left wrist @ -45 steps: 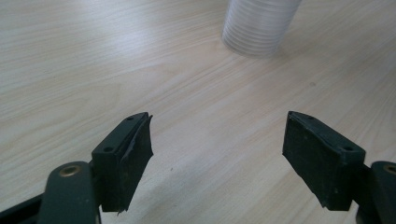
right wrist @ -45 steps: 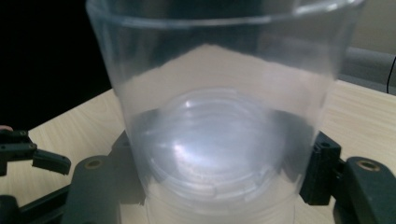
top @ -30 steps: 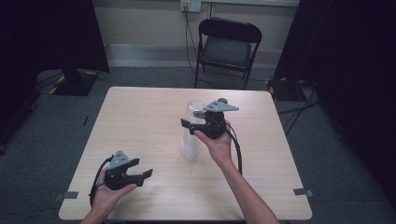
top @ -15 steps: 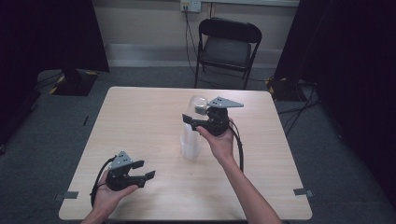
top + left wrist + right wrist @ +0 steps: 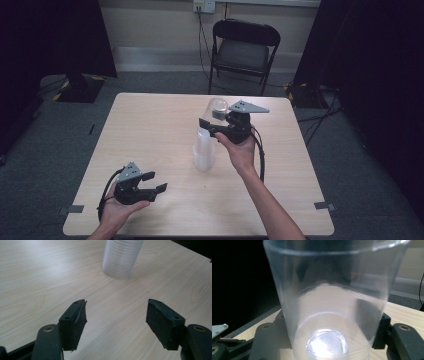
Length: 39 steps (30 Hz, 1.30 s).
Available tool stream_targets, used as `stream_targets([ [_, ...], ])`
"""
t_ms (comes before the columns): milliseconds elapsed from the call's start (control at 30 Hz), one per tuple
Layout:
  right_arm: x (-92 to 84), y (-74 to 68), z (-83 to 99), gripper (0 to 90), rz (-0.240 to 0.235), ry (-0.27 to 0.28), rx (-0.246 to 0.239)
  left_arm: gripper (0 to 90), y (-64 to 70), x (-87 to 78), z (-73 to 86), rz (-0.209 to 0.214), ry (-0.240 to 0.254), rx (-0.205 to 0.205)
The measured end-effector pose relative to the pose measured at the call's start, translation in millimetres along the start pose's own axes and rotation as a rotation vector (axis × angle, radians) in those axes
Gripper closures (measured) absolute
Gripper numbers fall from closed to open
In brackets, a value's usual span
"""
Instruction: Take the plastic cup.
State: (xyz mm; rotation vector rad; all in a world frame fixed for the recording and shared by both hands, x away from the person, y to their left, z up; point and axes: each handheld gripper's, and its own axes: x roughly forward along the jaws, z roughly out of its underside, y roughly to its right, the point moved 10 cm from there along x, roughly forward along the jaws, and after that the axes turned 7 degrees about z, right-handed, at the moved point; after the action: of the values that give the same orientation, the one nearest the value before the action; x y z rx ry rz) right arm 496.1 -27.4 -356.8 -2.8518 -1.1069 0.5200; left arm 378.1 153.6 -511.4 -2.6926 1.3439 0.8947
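High view: the right gripper (image 5: 216,126) holds a single clear plastic cup (image 5: 216,109) aloft above the ribbed stack of clear plastic cups (image 5: 204,150) standing mid-way across the light wooden table (image 5: 150,125), apparently to separate it. Left gripper view: the left gripper (image 5: 116,315) idles low, jaws apart and empty, facing the stack. Right gripper view: the jaws clamp the cup's base.

In the left gripper view the stack of cups (image 5: 122,257) is cut off at the top edge. The clear cup (image 5: 332,302) hides the right hand-held gripper (image 5: 332,340) pads behind it.
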Motion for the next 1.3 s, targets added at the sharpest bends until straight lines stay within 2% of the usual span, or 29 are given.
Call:
stream_targets([
  [300,-20.7,12.6,-15.7,37.6,0.02,0.044,0.025,35.9,1.7,0.2,-6.0,-0.02,0.021,0.024],
  [400,-29.5,19.8,-16.0,37.6,0.037,0.041,0.027,36.5,3.2,-0.4,-8.9,-0.02,0.039,0.027],
  [467,-34.6,23.3,-14.3,37.6,0.043,0.038,0.027,38.1,4.7,0.0,-9.6,-0.003,0.036,0.03],
  [533,-40.8,27.4,-11.8,37.7,0.049,0.039,0.035,39.7,5.6,0.5,-11.1,0.002,0.048,0.033],
  [733,-53.1,36.4,-1.7,37.9,0.058,0.031,0.056,43.5,10.5,3.0,-10.6,0.041,0.043,0.033],
  [900,-57.8,41.5,10.0,38.0,0.046,0.025,0.095,46.3,10.5,0.8,-12.4,0.045,0.056,0.033],
  [1133,-59.9,40.5,32.7,38.3,0.029,-0.012,0.135,52.3,14.3,-1.4,-21.0,0.057,0.097,0.03],
  [1300,-62.5,38.6,45.7,38.6,0.021,-0.03,0.148,55.7,20.9,-1.3,-28.4,0.082,0.134,0.054],
])
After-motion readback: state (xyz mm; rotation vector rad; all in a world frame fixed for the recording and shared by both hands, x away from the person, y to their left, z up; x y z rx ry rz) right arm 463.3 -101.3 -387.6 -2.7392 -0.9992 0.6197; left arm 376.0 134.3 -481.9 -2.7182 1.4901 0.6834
